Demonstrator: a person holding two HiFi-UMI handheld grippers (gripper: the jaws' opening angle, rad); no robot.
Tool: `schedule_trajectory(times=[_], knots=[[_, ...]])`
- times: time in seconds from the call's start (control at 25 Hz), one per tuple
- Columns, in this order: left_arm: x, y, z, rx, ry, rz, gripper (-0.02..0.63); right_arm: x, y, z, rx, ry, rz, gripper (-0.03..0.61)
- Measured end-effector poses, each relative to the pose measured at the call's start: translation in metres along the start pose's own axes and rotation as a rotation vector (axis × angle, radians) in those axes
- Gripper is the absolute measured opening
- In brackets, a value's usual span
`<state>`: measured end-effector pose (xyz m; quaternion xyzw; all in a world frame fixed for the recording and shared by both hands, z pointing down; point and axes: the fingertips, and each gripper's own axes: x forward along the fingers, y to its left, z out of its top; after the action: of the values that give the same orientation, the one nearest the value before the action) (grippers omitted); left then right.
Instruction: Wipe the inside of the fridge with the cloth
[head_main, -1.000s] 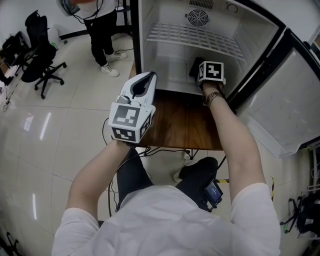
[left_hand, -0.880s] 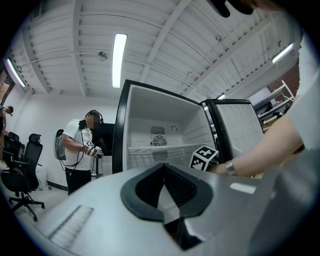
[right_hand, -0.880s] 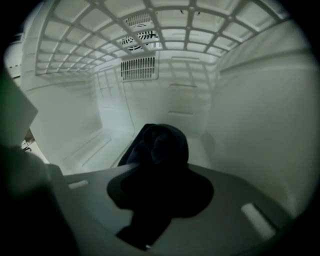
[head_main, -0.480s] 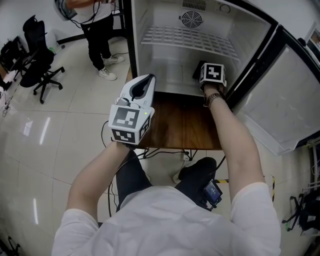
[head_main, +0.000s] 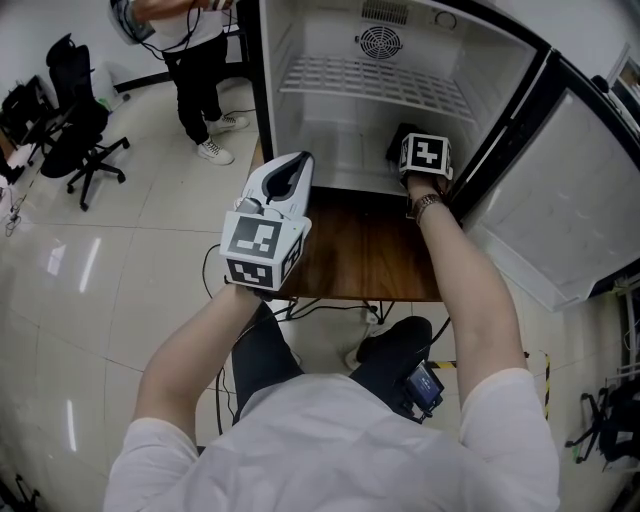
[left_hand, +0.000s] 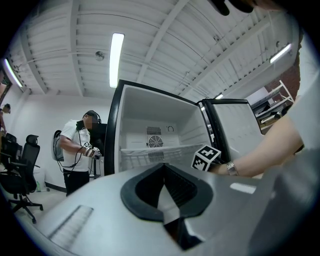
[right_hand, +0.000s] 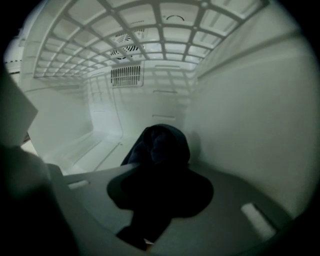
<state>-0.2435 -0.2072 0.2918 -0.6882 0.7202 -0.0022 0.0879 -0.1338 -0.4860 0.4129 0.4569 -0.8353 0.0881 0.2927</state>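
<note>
Head view: person (head_main: 192, 62) and office chair (head_main: 78, 112) beside fridge (head_main: 330, 140).

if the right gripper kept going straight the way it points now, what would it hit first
The right gripper, jaws shut on the dark cloth, aims low toward the fridge's back right corner. The cloth would probably meet the fridge floor first, close beside the right wall; depth is unclear.
</note>
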Motion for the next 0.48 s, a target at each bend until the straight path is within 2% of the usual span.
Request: schedule_trajectory(times=[0.24,0.48], knots=[[0.005,-0.012,0.001,-0.009,0.003,-0.028,0.002,-0.023,0.007,0.007,-0.014,-0.076,0.040,0.103],[0.012,-0.027,0.004,-0.047,0.001,-0.062,0.002,-0.063,0.025,0.002,-0.032,-0.163,0.115,0.103]])
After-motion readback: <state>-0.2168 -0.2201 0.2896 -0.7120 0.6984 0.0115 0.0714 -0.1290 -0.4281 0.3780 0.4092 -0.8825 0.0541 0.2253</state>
